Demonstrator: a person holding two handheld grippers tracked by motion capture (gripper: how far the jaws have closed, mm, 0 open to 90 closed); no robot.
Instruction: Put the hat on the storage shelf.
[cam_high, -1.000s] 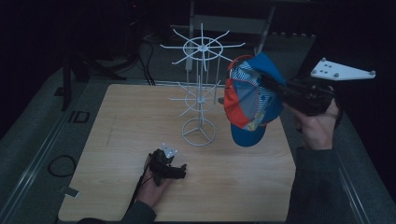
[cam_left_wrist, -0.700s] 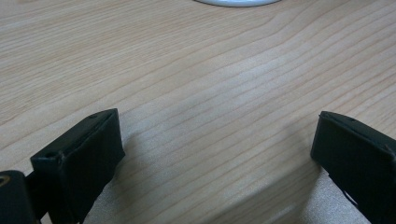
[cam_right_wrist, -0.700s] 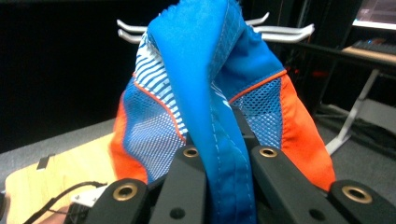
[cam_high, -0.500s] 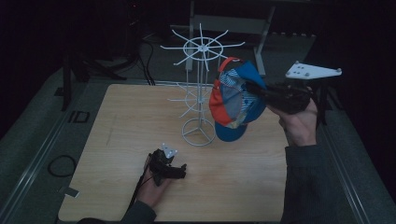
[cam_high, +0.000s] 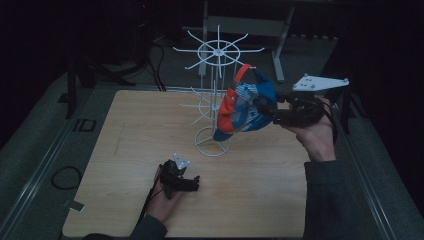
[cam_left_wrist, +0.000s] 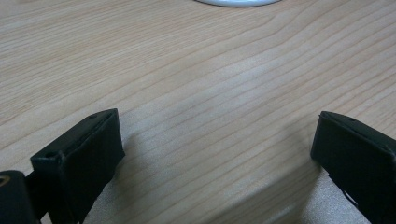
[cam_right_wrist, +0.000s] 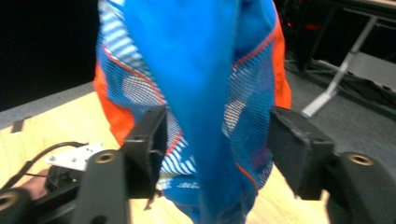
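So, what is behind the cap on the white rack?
Behind the cap, the white rack shows its pole and lower arms; the hook holding the cap is covered. Below stands the ring base on the table.

The high view is dim overall: the wooden tabletop (cam_high: 150, 150) is softly lit from above, while the room around it falls to near black. The picture looks grainy and slightly soft. The left gripper view is bright and even, its wood grain sharp, with faint shadows under the near black jaws. In the right gripper view, the close blue cap (cam_right_wrist: 196, 93) is blurred.
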